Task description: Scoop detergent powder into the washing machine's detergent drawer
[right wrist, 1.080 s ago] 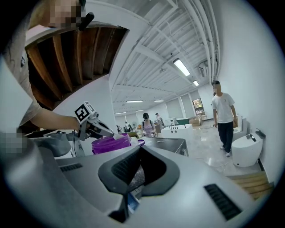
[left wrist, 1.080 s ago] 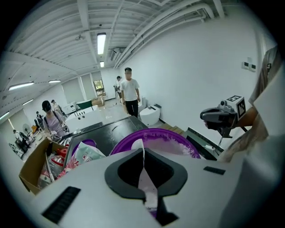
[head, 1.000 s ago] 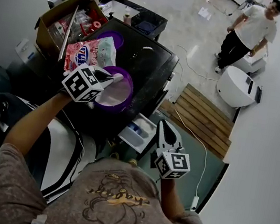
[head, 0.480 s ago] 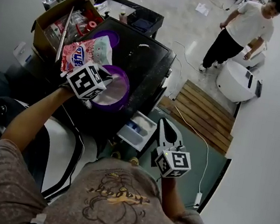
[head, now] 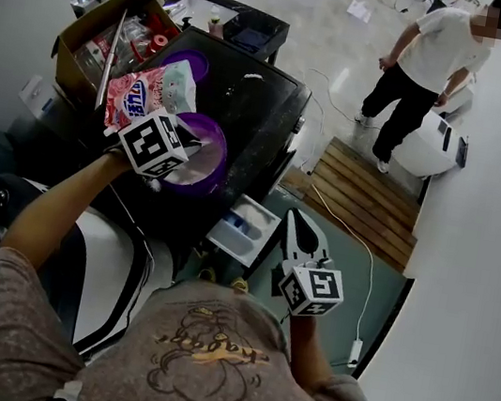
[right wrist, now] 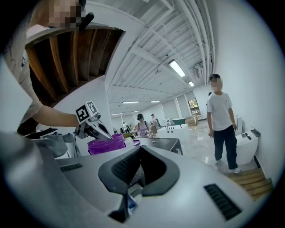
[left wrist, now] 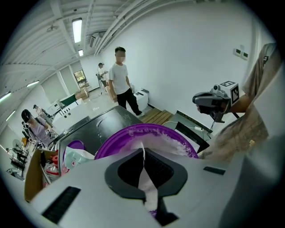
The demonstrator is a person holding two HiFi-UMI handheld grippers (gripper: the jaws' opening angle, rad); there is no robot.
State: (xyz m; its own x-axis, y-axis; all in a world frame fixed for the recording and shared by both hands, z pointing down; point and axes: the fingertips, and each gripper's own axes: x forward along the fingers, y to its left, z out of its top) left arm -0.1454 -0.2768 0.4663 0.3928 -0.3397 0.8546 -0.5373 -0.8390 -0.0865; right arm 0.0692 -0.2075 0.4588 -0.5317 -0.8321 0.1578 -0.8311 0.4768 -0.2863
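A purple bowl [head: 201, 167] of white detergent powder stands on the washing machine's black top [head: 258, 101]. My left gripper [head: 200, 140] hangs over the bowl's near rim, shut on the thin white handle of a scoop [left wrist: 145, 178]; the scoop's head is hidden. In the left gripper view the bowl [left wrist: 133, 136] and its powder [left wrist: 178, 143] lie just beyond the jaws. The white detergent drawer [head: 246, 228] is pulled out below the machine's front. My right gripper [head: 293, 221] floats to the right of the drawer, shut with nothing in it. The drawer [right wrist: 130, 197] shows under its jaws.
A pink detergent bag [head: 150, 92] and a purple lid [head: 193, 65] lie behind the bowl. A cardboard box [head: 103, 27] of items stands at the left. A wooden pallet [head: 364, 204] lies to the right. A person [head: 423, 67] walks on the floor beyond.
The left gripper stays over the bowl with the scoop handle. The right gripper has barely moved. The person at the back right has stepped to the left.
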